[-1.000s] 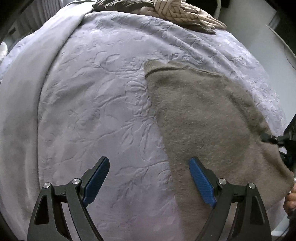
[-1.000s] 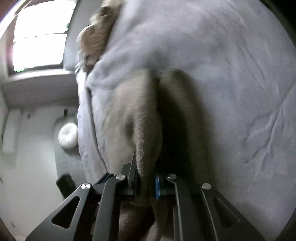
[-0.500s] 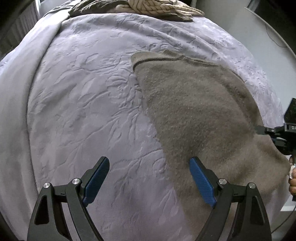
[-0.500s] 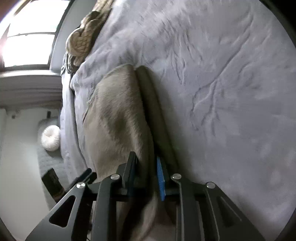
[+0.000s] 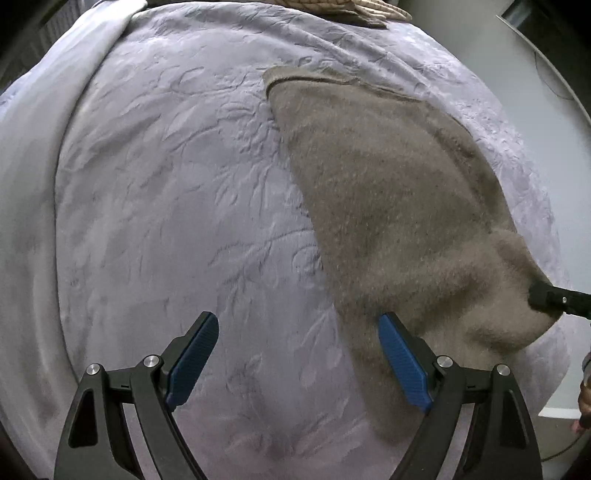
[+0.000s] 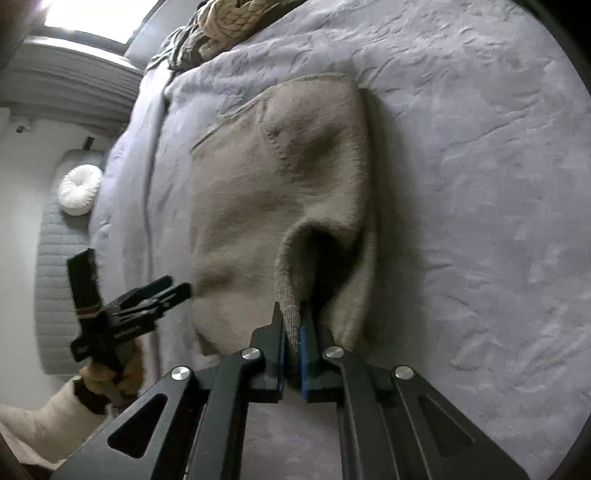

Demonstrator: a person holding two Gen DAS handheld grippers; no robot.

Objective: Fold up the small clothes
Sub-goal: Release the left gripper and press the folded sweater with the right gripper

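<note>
- Taupe knit garment (image 5: 388, 192) lies on the lavender embossed bedspread (image 5: 177, 192), mostly flat, filling the centre-right of the left wrist view and the centre of the right wrist view (image 6: 280, 177).
- One corner of it is lifted into a tented ridge, lower centre of the right wrist view; the rest stays on the bedspread (image 6: 480, 166).
- Right gripper (image 6: 291, 328): blue pads closed on that raised knit edge, fabric pinched between them. In the left wrist view its black tip (image 5: 554, 301) meets the garment at the right edge of frame.
- Left gripper (image 5: 297, 363): fingers spread wide, holding nothing; its right pad (image 5: 400, 363) sits over the garment's lower edge, contact unclear.
- Left gripper also shows lower left of the right wrist view (image 6: 173, 291), beside the garment's edge.
- Pile of cable-knit clothes (image 6: 221, 22) at top of frame, well apart from the garment.
- White round cushion (image 6: 79, 188) at left edge of the right wrist view, off the bed.
</note>
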